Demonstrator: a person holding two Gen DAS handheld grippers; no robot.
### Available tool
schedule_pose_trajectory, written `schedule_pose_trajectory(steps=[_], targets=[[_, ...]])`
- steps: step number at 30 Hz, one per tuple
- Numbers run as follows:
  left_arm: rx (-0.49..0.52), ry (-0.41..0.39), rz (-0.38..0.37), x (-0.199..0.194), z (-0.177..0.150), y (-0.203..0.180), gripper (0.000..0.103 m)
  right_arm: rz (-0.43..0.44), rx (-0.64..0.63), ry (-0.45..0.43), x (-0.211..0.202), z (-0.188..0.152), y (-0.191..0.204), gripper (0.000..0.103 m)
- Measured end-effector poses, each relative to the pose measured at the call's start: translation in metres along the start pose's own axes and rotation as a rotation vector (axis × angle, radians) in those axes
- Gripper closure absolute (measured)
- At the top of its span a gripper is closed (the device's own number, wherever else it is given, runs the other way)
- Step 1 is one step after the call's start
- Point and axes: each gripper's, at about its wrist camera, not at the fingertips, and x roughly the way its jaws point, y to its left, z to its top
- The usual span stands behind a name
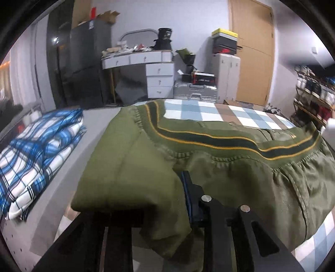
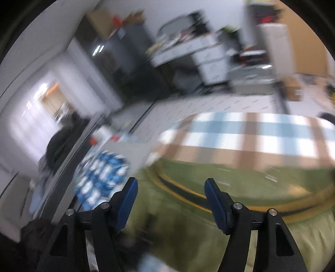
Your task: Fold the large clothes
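Draping over left gripper (image 1: 184, 188), green jacket (image 1: 230, 167), pinched fold

White walls (image 1: 199, 18) close the room, with a pale wooden door (image 1: 254, 52) at the right. A white vanity with drawers (image 1: 159, 71) stands against the far wall, its top cluttered, beside a dark cabinet (image 1: 88, 62) carrying cardboard boxes. A silver suitcase (image 1: 194, 92) lies on the floor near stacked boxes (image 1: 225, 40). Shoe shelves (image 1: 314, 94) line the right side. Bright light at the left, badly blurred, may be a window (image 2: 27, 117).
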Motion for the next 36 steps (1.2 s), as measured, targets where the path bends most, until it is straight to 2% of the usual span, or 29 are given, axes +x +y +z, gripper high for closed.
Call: schedule_pose_trajectory(steps=[3,4,5,8,11,16,17,18,20,21,23,25,27,30,36], targets=[[0.079,0.002,0.002,0.007,0.004,-0.01,0.083,-0.032,-0.057,0.212,0.072,0.036,0.051,0.031],[0.097,0.0,0.004,0.005,0.004,-0.014,0.083,-0.064,-0.084,0.322,0.105,0.041,0.065,0.031],[0.11,-0.003,0.008,0.003,0.003,-0.015,0.083,-0.112,-0.123,0.433,0.138,0.04,0.076,0.031],[0.121,0.0,-0.002,0.005,0.003,-0.015,0.083,-0.285,-0.267,0.679,0.213,0.018,0.101,0.031],[0.107,0.001,-0.017,0.004,0.002,-0.008,0.083,-0.43,-0.432,0.819,0.259,-0.011,0.113,0.031],[0.108,0.003,-0.024,-0.001,-0.001,-0.005,0.083,-0.617,-0.617,0.966,0.304,-0.054,0.114,0.035],[0.099,0.002,-0.028,-0.002,-0.001,-0.003,0.083,-0.65,-0.688,0.978,0.31,-0.061,0.115,0.045],[0.091,0.001,-0.033,-0.002,-0.001,-0.004,0.083,-0.669,-0.718,0.979,0.31,-0.063,0.115,0.049],[0.059,-0.018,-0.039,-0.007,-0.001,0.003,0.083,-0.621,-0.65,0.951,0.303,-0.052,0.112,0.061],[0.065,-0.031,-0.042,-0.01,-0.001,0.005,0.085,-0.597,-0.614,0.935,0.297,-0.047,0.109,0.065],[0.124,-0.067,0.004,-0.017,-0.002,0.006,0.088,-0.544,-0.575,0.886,0.284,-0.04,0.106,0.076],[0.155,-0.08,0.028,-0.024,-0.004,0.01,0.089,-0.496,-0.578,0.831,0.269,-0.036,0.107,0.079],[0.162,-0.09,0.053,-0.031,-0.003,0.019,0.09,-0.449,-0.518,0.763,0.25,-0.027,0.103,0.082],[0.143,-0.08,0.049,-0.04,0.007,0.033,0.09,-0.357,-0.464,0.645,0.217,-0.012,0.101,0.086],[0.21,-0.172,0.144,-0.08,0.041,0.024,0.09,-0.127,-0.388,0.433,0.141,0.025,0.101,0.093]])
